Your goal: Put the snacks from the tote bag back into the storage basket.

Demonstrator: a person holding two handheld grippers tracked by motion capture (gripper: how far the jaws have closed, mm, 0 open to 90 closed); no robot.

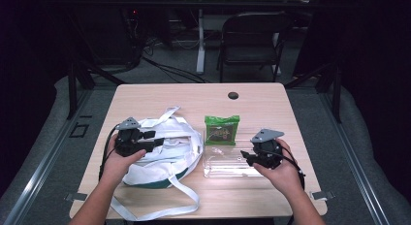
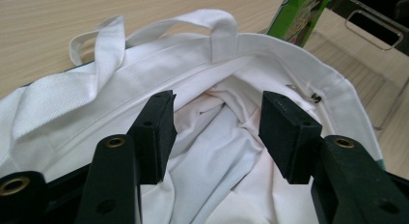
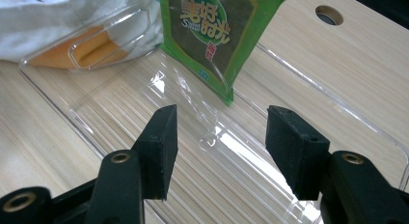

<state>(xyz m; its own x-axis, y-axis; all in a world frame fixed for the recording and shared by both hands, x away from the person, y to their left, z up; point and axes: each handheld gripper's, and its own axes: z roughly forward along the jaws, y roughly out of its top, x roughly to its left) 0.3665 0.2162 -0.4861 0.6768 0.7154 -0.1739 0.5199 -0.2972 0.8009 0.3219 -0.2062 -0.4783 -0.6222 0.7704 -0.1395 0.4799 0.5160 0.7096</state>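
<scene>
White bag (image 2: 144, 84) gapes under the spread left gripper (image 2: 217, 132), its zip pull seen close-up, while the right gripper (image 3: 219, 147) hangs apart over the clear tray (image 3: 337, 118), green packet (image 3: 217, 35) cut off.

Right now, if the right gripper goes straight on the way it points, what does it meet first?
Probably the clear plastic tray lying just below and ahead of the open right gripper. The green packet stands farther along that line, though the depth between them is hard to judge.
</scene>
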